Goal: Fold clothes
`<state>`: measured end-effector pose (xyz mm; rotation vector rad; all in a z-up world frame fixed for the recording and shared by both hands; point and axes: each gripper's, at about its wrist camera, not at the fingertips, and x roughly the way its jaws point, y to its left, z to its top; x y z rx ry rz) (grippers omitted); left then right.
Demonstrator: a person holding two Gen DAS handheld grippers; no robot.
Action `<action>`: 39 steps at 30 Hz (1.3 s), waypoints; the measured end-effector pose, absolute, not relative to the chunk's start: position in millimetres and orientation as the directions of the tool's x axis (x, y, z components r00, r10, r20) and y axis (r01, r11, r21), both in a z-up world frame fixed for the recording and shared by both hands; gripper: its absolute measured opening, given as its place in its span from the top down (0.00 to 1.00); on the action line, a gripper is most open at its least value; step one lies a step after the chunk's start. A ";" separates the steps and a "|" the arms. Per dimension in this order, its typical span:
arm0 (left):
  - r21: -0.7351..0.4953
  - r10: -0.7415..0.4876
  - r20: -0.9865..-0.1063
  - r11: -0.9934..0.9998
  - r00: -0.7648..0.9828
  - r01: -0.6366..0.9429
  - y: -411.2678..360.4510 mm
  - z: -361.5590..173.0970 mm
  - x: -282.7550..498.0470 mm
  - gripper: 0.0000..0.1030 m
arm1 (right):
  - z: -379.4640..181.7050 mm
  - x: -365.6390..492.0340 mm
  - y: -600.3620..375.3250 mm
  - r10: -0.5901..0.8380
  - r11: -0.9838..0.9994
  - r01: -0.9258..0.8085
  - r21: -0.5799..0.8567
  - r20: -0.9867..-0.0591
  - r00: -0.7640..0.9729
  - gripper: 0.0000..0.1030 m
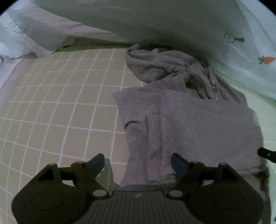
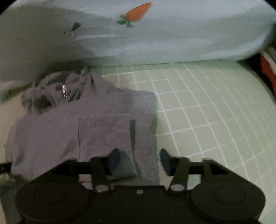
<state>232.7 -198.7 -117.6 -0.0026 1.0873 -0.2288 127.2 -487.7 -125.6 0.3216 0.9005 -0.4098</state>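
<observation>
A grey zip-up fleece garment [image 1: 189,124] lies partly folded on a green checked bed sheet [image 1: 60,106]. Its hood and zipper [image 1: 213,84] are bunched at the far end. My left gripper [image 1: 138,163] is open, straddling the garment's near left edge, with nothing between the fingers. In the right wrist view the same garment [image 2: 77,127] lies left of centre. My right gripper [image 2: 140,160] is open over the garment's near right corner, its left finger [image 2: 114,159] above the fabric. The right gripper's tip [image 1: 266,154] shows at the left view's right edge.
A pale blue duvet with a carrot print [image 2: 138,12] is heaped along the far side of the bed, also in the left view [image 1: 250,43]. A pale pillow [image 1: 43,31] lies far left. Checked sheet [image 2: 215,112] extends to the right; red and white items [image 2: 269,69] sit beyond the bed edge.
</observation>
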 end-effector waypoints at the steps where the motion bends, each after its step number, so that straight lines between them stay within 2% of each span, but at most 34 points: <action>1: -0.116 -0.189 -0.876 0.976 0.443 0.186 -197.1 -116.9 230.1 0.18 | -126.5 121.7 -490.1 -0.194 0.868 0.480 0.126 -0.804 0.562 0.37; 7: -0.131 -0.193 -0.882 0.977 0.430 0.168 -184.8 -111.4 215.5 0.18 | -125.8 102.7 -485.8 -0.193 0.860 0.489 0.144 -0.795 0.575 0.30; 13: -0.137 -0.186 -0.859 0.981 0.478 0.136 -177.6 -93.2 229.8 0.17 | -108.5 113.9 -480.9 -0.236 0.878 0.466 0.111 -0.746 0.623 0.11; 22: -0.161 -0.158 -0.841 0.986 0.518 0.040 -189.2 -91.9 314.8 0.15 | -106.9 215.1 -473.0 -0.232 0.922 0.383 0.052 -0.719 0.656 0.10; 25: -0.223 -0.183 -0.826 0.975 0.533 -0.011 -191.4 -94.9 346.1 0.15 | -106.0 254.4 -472.7 -0.194 0.936 0.343 0.081 -0.694 0.694 0.21; 29: -0.268 -0.194 -0.818 0.961 0.542 -0.061 -194.0 -103.3 379.7 0.19 | -109.0 301.5 -474.5 -0.147 0.945 0.304 0.117 -0.678 0.720 0.44; 31: -0.292 -0.207 -0.817 0.953 0.538 -0.077 -193.5 -108.4 393.3 0.30 | -114.1 323.0 -474.3 -0.132 0.948 0.293 0.123 -0.688 0.713 0.49; 32: -0.307 -0.216 -0.817 0.948 0.535 -0.086 -193.1 -111.5 400.6 0.32 | -117.3 331.2 -473.6 -0.122 0.949 0.289 0.128 -0.694 0.710 0.50; 35: -0.328 -0.233 -0.824 0.939 0.516 -0.099 -194.8 -121.0 414.7 0.48 | -128.4 350.4 -470.5 -0.091 0.952 0.270 0.143 -0.712 0.697 0.50; 36: -0.334 -0.239 -0.827 0.937 0.508 -0.103 -195.6 -124.3 419.0 0.59 | -132.6 355.5 -468.7 -0.086 0.955 0.264 0.137 -0.722 0.687 0.54; 37: -0.342 -0.247 -0.831 0.934 0.499 -0.106 -196.3 -127.5 421.4 0.76 | -136.9 359.6 -466.8 -0.088 0.958 0.260 0.123 -0.734 0.673 0.60; 38: -0.350 -0.257 -0.833 0.930 0.490 -0.108 -197.0 -130.4 423.7 0.84 | -140.6 362.2 -465.2 -0.090 0.961 0.254 0.109 -0.747 0.659 0.81; 39: -0.362 -0.272 -0.830 0.927 0.488 -0.100 -197.8 -131.5 424.0 0.90 | -141.8 361.2 -464.7 -0.091 0.963 0.249 0.100 -0.750 0.655 0.89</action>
